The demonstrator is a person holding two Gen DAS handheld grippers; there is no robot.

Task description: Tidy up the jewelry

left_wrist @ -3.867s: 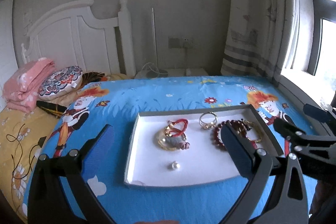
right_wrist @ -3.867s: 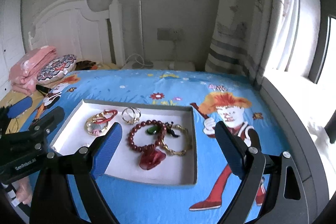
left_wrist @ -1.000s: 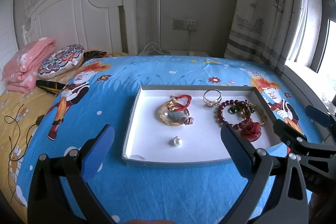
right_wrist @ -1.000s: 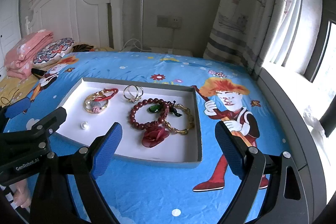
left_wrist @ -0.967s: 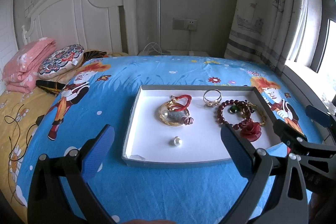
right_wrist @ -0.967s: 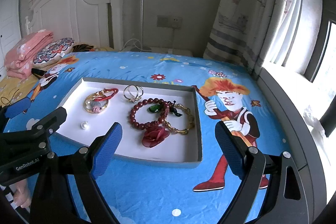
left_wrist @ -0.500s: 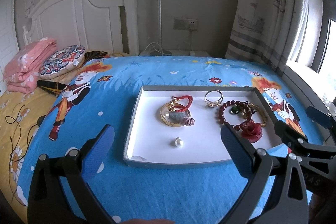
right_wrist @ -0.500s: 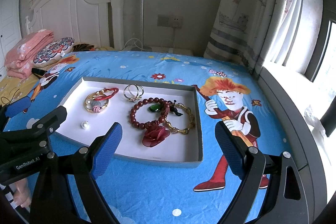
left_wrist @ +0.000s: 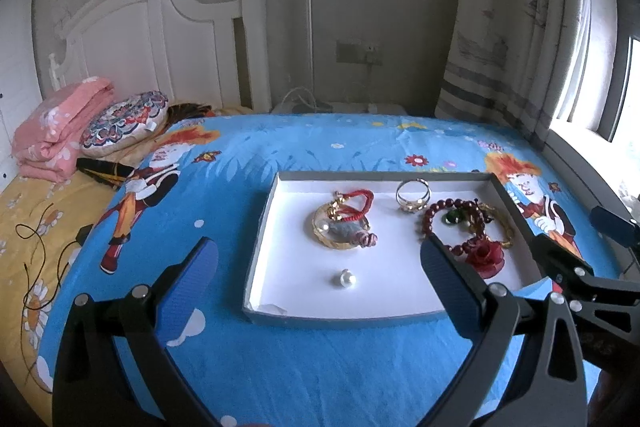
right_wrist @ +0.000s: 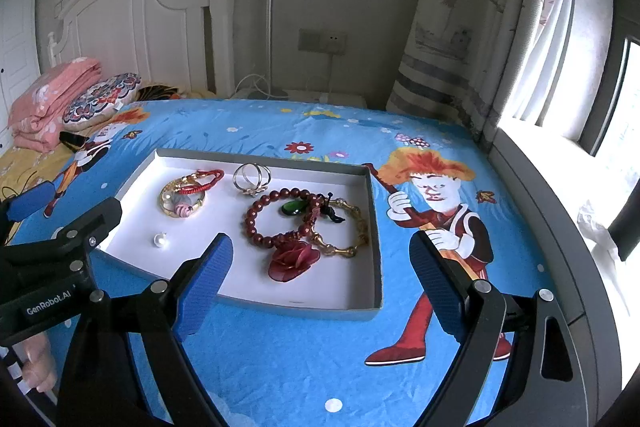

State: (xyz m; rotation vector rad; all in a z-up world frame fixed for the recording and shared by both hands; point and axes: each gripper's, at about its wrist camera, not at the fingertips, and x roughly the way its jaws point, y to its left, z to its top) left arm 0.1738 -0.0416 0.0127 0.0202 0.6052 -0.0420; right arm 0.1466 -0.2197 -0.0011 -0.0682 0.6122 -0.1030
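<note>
Mid-frame tray [left_wrist: 262, 227] w/ jewelry piled, unsorted; left gripper [left_wrist: 318, 275] & right gripper [right_wrist: 322, 277] fingers apart, nothing held.

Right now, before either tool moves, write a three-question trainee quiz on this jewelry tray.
1. True or false: the loose pearl lies apart from every other piece in the tray.
2. Multiple choice: what lies against the dark red bead bracelet at its near edge? A) the red fabric flower B) the paired rings C) the pearl
3. Fill in: the left tool and the right tool both have their jaws ____ and hold nothing.

Key: 1 true; 2 A; 3 open
</note>
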